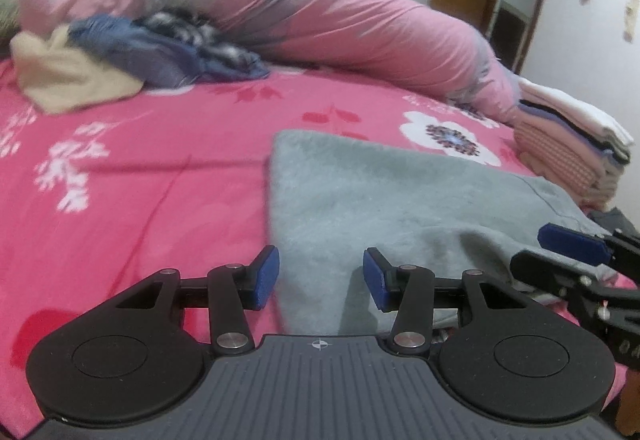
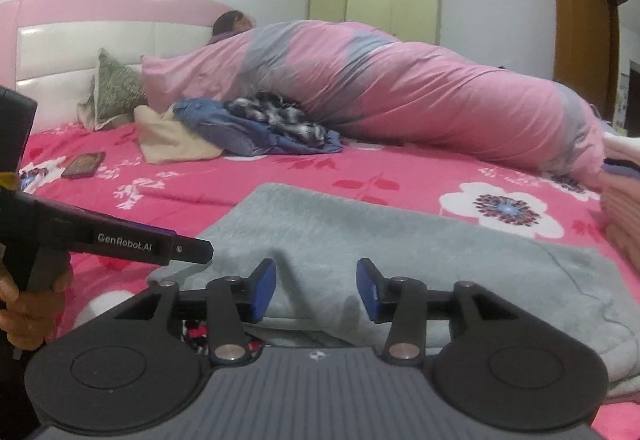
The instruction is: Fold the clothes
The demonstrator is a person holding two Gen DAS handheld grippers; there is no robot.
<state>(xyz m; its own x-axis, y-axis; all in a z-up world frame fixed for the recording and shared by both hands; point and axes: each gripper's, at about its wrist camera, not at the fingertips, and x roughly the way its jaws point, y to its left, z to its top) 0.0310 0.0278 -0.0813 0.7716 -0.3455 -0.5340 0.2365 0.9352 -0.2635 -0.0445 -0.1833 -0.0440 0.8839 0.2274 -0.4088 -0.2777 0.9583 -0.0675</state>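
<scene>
Mid-task, by my read. Fluffy grey-green garment [image 1: 400, 200] lies flat on the pink floral bedsheet [image 1: 140, 168], centre-right of the left wrist view, looks part-folded. Left gripper [image 1: 320, 280] sits at its near edge, jaws apart, nothing held. Right gripper [image 2: 316, 290] is likewise spread and empty over the same garment. Done: neat stack of folded clothes [image 1: 572, 144] at right edge. Left: loose heap of beige, blue and checked clothes [image 1: 132, 60], upper left.
</scene>
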